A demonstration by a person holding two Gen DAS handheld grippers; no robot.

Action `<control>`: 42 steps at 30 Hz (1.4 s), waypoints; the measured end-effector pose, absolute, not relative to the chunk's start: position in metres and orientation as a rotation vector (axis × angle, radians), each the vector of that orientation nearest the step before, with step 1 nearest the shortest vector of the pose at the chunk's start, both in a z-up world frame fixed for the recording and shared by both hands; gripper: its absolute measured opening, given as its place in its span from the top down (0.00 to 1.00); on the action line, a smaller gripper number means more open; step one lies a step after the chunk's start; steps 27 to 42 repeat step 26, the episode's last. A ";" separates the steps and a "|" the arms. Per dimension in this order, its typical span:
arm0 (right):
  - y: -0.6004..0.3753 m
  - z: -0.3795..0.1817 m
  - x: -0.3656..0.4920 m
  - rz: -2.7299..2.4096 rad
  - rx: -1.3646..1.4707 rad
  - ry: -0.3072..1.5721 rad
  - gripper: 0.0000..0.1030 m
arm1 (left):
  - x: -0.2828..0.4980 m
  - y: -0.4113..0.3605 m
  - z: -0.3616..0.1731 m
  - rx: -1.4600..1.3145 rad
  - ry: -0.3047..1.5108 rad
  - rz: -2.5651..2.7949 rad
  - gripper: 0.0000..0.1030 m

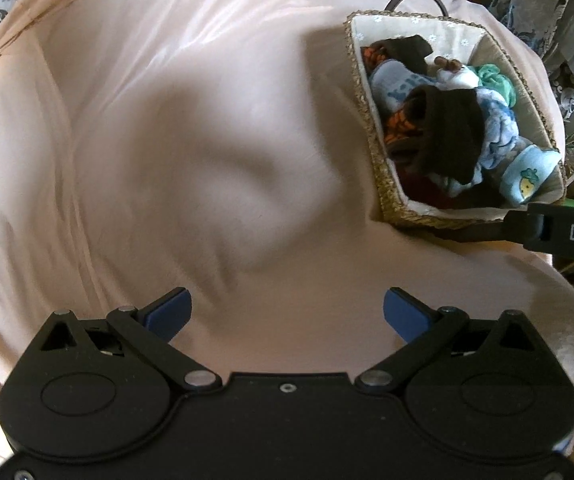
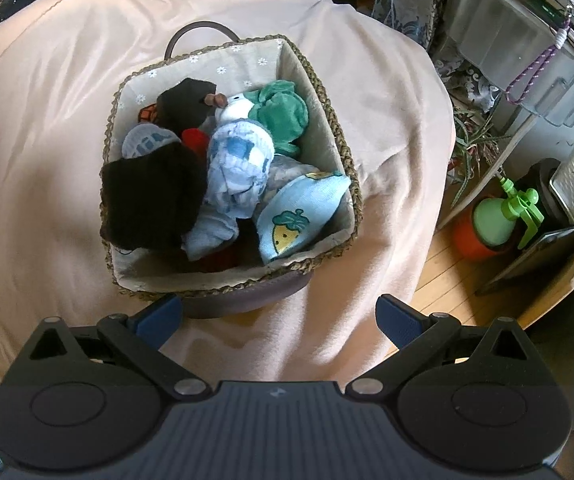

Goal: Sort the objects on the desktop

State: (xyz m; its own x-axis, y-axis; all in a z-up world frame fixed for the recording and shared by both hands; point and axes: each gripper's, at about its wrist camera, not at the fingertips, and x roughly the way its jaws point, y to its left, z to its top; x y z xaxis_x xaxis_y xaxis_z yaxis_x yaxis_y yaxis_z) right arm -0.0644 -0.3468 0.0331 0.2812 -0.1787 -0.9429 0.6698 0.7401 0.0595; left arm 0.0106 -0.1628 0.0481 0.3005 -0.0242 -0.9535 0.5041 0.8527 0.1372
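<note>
Right now your right gripper (image 2: 277, 322) sits at the bottom of its view with the blue pads spread wide and nothing between them, and the left gripper (image 1: 287, 314) is likewise spread and empty over bare pink cloth (image 1: 167, 160). Just beyond the right gripper, at the centre of its frame, the woven basket (image 2: 329, 112) holds the things to sort: a heap of rolled socks and small cloth pieces. Judge them light, soft and squashy; they should fold under the pads rather than slip, so pinch a thick roll or cuff, not a loose edge. Nearest you lie the pale blue sock with the yellow cartoon (image 2: 299, 216) and the dark brown sock (image 2: 149, 200); behind them the blue-and-white bundle (image 2: 237, 164), then the green cloth (image 2: 283, 114) towards the far wall. Everything overlaps, so one pull may drag a neighbour. The basket's leaning lined walls crowd the edges. At the right of the frame, past the cloth, a green spray bottle (image 2: 499, 220) stands well apart.
</note>
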 end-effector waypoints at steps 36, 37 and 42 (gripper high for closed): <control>-0.334 0.033 -0.053 -0.610 0.435 1.172 0.01 | 0.018 -0.154 0.041 0.429 1.231 -0.328 0.04; -0.334 0.033 -0.053 -0.610 0.435 1.172 0.01 | 0.018 -0.154 0.041 0.429 1.231 -0.328 0.04; -0.334 0.033 -0.053 -0.610 0.435 1.172 0.01 | 0.018 -0.154 0.041 0.429 1.231 -0.328 0.04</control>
